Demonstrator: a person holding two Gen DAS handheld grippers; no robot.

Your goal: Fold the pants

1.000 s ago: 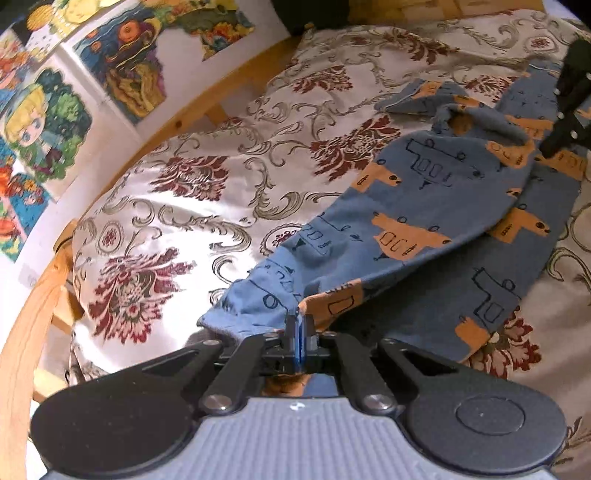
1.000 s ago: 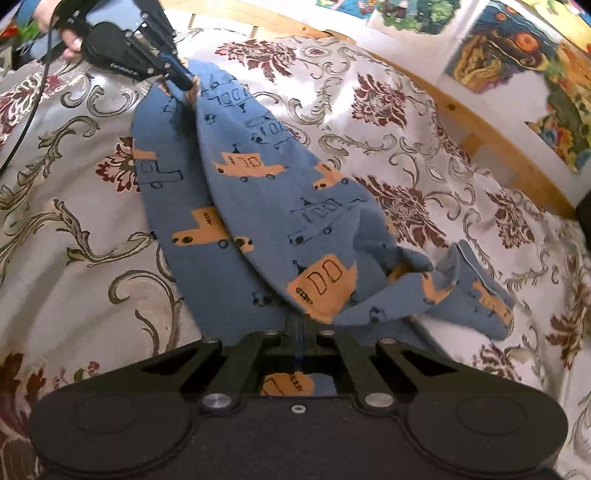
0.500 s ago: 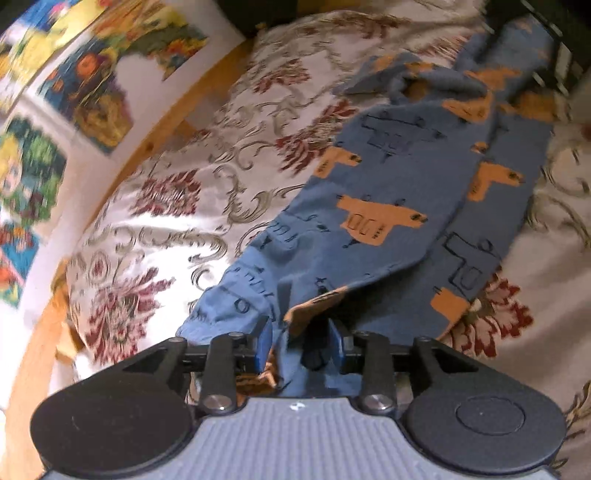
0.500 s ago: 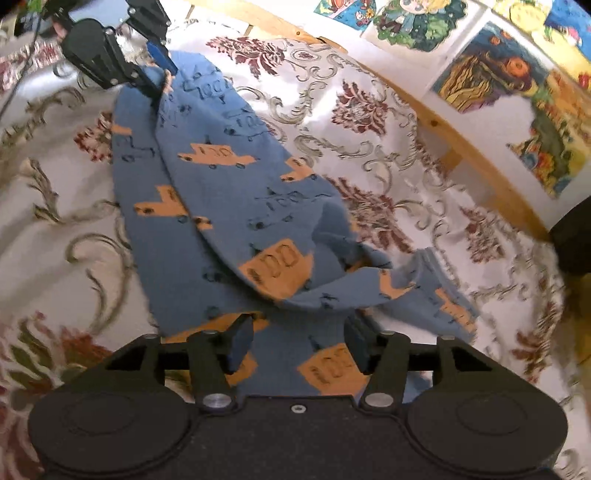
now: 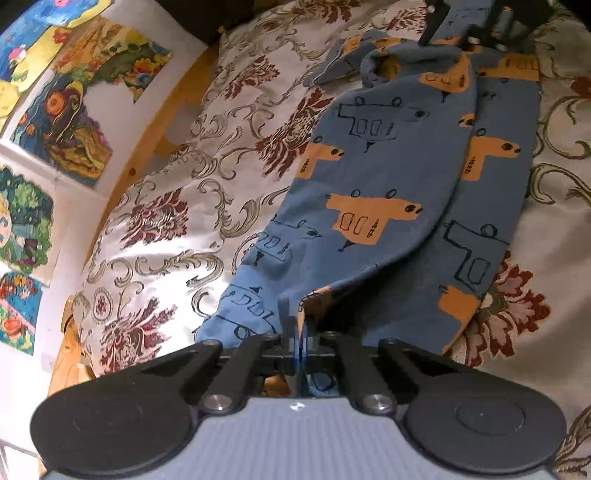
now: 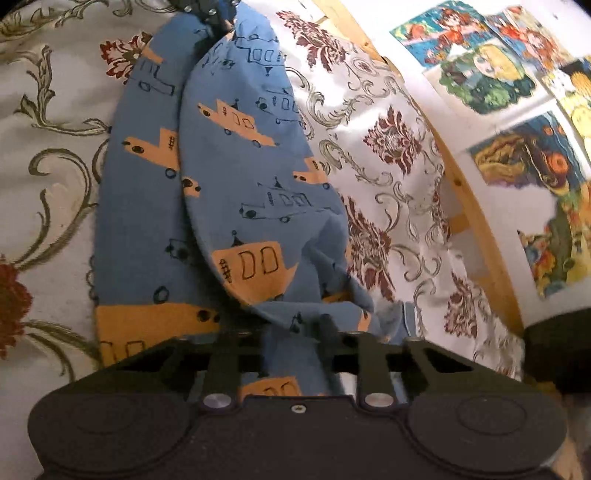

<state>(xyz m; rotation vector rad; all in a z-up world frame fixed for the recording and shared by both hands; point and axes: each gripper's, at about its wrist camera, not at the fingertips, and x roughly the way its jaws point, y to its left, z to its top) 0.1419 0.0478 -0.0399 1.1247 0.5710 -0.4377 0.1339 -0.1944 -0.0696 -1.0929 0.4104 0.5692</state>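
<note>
Blue pants (image 5: 388, 184) printed with orange and outlined vehicles lie lengthwise on a floral bedspread, one leg folded over the other. At their near end, my left gripper (image 5: 299, 328) is shut on an edge of the cloth. The right gripper (image 5: 476, 18) shows at the far end of the pants, partly cut off by the frame. In the right wrist view the pants (image 6: 236, 166) run away from me. My right gripper (image 6: 291, 328) is open, and a bunched fold of blue cloth lies between its fingers. The left gripper (image 6: 205, 9) sits at the far top edge.
The cream bedspread (image 5: 166, 221) with red flowers covers the whole bed. A wooden bed rail (image 5: 147, 147) runs along the wall side, and colourful pictures (image 5: 62, 110) hang above it. A dark object (image 6: 554, 350) sits at the bed's end.
Both grippers let go of the pants half a second ago. The left one has since shut on the cloth edge again. The right one stays open, with its fingers closer together.
</note>
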